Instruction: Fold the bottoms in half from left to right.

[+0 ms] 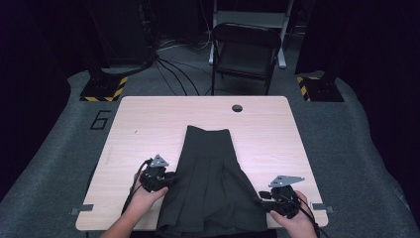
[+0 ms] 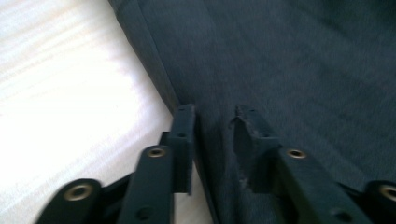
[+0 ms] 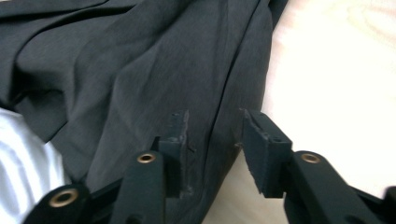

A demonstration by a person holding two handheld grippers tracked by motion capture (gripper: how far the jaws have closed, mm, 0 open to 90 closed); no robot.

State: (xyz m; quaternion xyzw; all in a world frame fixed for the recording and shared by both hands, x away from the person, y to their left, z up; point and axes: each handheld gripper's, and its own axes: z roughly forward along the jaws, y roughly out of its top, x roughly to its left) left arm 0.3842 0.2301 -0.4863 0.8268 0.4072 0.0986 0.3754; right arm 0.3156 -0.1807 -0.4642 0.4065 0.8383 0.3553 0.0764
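Note:
A dark grey pleated skirt (image 1: 208, 178) lies flat on the wooden table (image 1: 148, 119), waistband at the far end and hem over the near edge. My left gripper (image 1: 172, 178) sits at the skirt's left edge. In the left gripper view the skirt (image 2: 280, 60) has its side edge running between the jaws of my left gripper (image 2: 215, 116), which stands open. My right gripper (image 1: 261, 196) is at the skirt's lower right edge. In the right gripper view the skirt (image 3: 140, 70) also has its edge between the parted jaws of my right gripper (image 3: 215, 119).
A round hole (image 1: 237, 108) sits near the table's far edge. Behind the table stands a black folding chair (image 1: 245, 49), with cables on the floor. Grey tape tabs (image 1: 81, 209) mark the near corners. Pale cloth (image 3: 23, 158) shows beside the skirt in the right gripper view.

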